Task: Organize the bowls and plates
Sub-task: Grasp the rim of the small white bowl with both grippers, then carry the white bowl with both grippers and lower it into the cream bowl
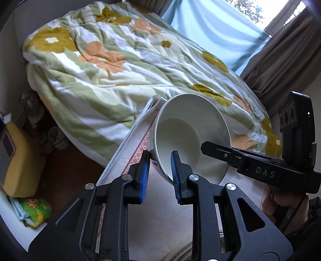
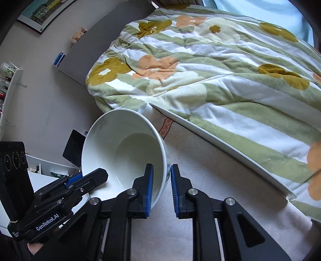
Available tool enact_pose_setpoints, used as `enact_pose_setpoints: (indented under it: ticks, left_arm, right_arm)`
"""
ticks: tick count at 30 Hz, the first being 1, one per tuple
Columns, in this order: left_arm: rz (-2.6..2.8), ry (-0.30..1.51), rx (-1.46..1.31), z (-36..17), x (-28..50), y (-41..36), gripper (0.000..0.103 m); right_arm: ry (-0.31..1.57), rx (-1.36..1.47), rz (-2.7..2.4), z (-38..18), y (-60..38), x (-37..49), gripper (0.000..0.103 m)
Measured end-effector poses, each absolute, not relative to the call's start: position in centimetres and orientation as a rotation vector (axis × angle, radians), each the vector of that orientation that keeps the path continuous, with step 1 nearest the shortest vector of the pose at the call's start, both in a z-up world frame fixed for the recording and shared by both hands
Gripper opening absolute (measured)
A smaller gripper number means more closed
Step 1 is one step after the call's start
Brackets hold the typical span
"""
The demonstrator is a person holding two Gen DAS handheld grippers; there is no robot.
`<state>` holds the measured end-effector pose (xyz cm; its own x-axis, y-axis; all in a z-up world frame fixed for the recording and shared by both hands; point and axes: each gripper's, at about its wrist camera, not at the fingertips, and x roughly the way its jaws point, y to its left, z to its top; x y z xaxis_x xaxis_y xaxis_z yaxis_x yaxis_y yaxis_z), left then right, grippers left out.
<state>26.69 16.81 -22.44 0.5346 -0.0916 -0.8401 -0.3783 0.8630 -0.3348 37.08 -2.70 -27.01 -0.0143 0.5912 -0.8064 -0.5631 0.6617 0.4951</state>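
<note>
The white bowl (image 1: 190,136) is tilted above the table (image 1: 160,210), near its edge beside the bed (image 1: 100,70). The left gripper (image 1: 159,176) and right gripper (image 2: 161,188) each clamp opposite rim walls. Only the right wrist view shows a wall picture (image 2: 43,12).

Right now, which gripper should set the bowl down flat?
Probably left. The left gripper straddles the rim of the tilted bowl at its low edge, near the table. The right gripper straddles the opposite rim and could simply let go.
</note>
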Motion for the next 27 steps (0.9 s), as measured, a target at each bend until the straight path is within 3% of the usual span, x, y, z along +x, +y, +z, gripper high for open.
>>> enact_pose_setpoints:
  ticks: [15,27]
  left_arm:
    - [-0.015,0.890,-0.415,-11.1,18.1,1.1,0.019]
    - [-0.280,1.002,-0.332,-12.3,13.6,-16.6,0.019]
  right_arm:
    - [1.099,0.156,0.791,-15.8,-19.4,27.5,0.016]
    - [1.078,0.232,0.527,-16.2,-37.4,18.5,0.016]
